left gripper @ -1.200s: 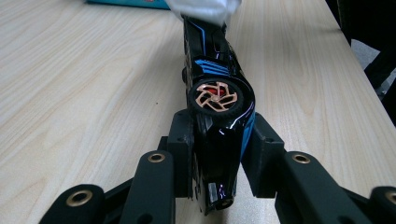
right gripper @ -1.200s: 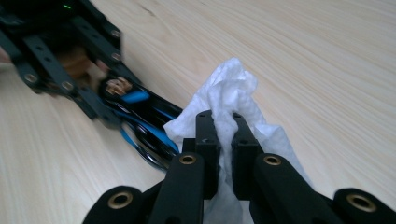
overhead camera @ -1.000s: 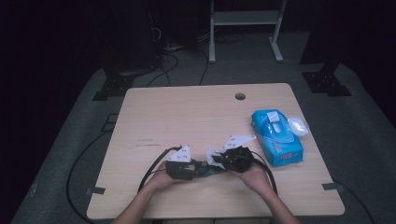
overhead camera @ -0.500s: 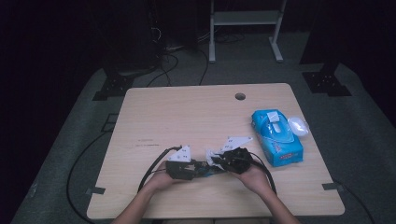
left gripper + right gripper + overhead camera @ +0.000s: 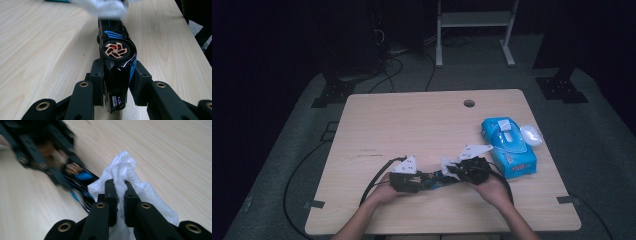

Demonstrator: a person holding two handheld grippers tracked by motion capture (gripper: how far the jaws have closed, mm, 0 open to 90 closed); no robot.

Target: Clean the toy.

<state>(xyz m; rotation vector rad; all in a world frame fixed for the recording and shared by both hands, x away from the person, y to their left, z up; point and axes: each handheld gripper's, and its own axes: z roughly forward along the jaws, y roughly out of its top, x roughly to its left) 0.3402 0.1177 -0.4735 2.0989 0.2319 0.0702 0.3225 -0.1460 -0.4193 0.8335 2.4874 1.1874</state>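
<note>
— Well, what step was in hand at inspection?

— Wiping down the toy car (image 5: 117,60). The left gripper (image 5: 408,178) had its jaws closed on the car's black-and-blue body, clamping it by both sides, a copper-spoked wheel (image 5: 115,49) facing the left gripper view. The car lay on its side, low over the near middle of the wooden surface (image 5: 412,125), between the two hands.

— And the right?

— The right gripper (image 5: 119,187) had its jaws pinched tight on a crumpled white wet wipe (image 5: 125,167), which sat against the car's far end. The blue wipe pack (image 5: 508,146) lay well apart, by the right edge.

— Progress?

— In my judgement, cleaning was mid-course; whether the body was clean could not be told.

— Next move?

— It would call for drawing the wipe along the body while the left grip held firm, keeping the jaws' own metal clear of the paintwork.
</note>
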